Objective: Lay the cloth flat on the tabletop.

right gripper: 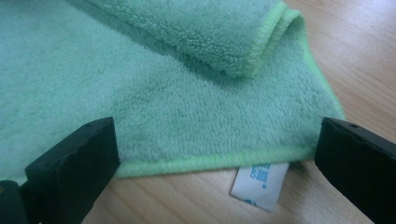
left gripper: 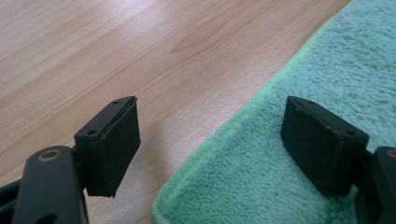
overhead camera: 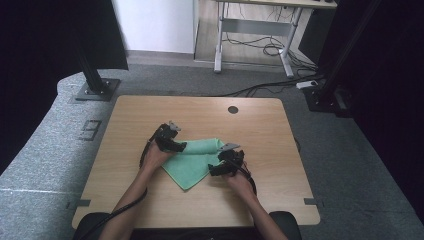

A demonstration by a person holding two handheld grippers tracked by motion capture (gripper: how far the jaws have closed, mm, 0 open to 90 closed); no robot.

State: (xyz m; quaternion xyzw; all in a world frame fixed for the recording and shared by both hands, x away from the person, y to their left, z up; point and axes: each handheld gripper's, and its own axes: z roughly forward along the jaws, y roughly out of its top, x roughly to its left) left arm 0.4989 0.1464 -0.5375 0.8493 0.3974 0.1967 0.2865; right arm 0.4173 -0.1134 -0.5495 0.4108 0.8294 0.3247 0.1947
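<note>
Between my left gripper's (left gripper: 210, 154) parted jaws lies the green towel's (right gripper: 154, 107) hem, my right gripper (right gripper: 215, 163) likewise agape straddling its edge, so I judge pinching both comes next.

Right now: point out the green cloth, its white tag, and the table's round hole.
green cloth (overhead camera: 190, 167), high view, flat middle.
white tag (right gripper: 259, 184), right gripper view, tag's centre.
round hole (overhead camera: 233, 109), high view, hole's centre.

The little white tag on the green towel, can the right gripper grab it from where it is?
Probably yes. The right gripper is open, and the white tag sticks out from the towel edge between its jaws, flat on the table. Nothing covers it.
</note>
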